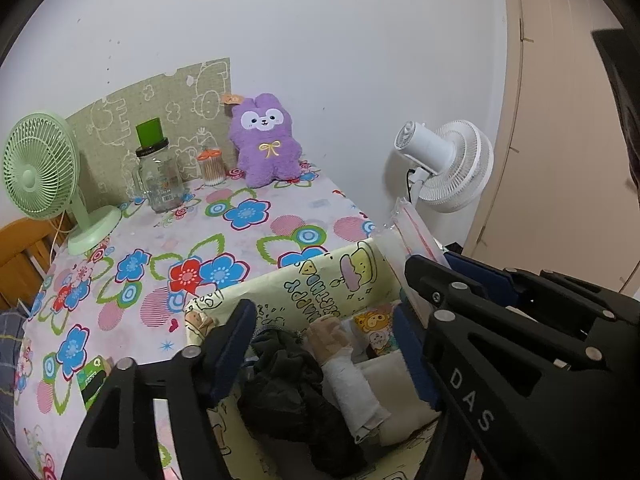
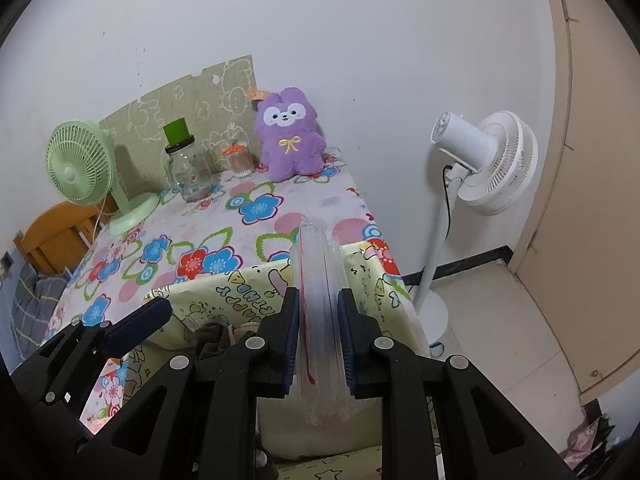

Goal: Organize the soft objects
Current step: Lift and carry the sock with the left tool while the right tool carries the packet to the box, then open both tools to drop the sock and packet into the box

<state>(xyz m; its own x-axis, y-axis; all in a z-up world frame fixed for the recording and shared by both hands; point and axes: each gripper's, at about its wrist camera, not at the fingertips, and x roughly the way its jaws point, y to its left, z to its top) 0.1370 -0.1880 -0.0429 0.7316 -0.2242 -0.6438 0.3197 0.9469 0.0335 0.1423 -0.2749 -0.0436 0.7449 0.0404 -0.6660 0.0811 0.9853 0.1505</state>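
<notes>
Between the right hand-held gripper's (image 2: 318, 340) pads, seemingly pinched, stand clear bags (image 2: 320, 280).

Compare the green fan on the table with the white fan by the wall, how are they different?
The green fan stands on the flowered table on a short stem; the white fan stands on the floor on a tall pole. The green fan faces toward the cameras; the white fan shows its back, motor housing toward us. Both have round slatted grilles and round bases.

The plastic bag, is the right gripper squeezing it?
Touching. The right wrist view shows the right gripper with both fingers pressed flat against the clear plastic bag.
</notes>
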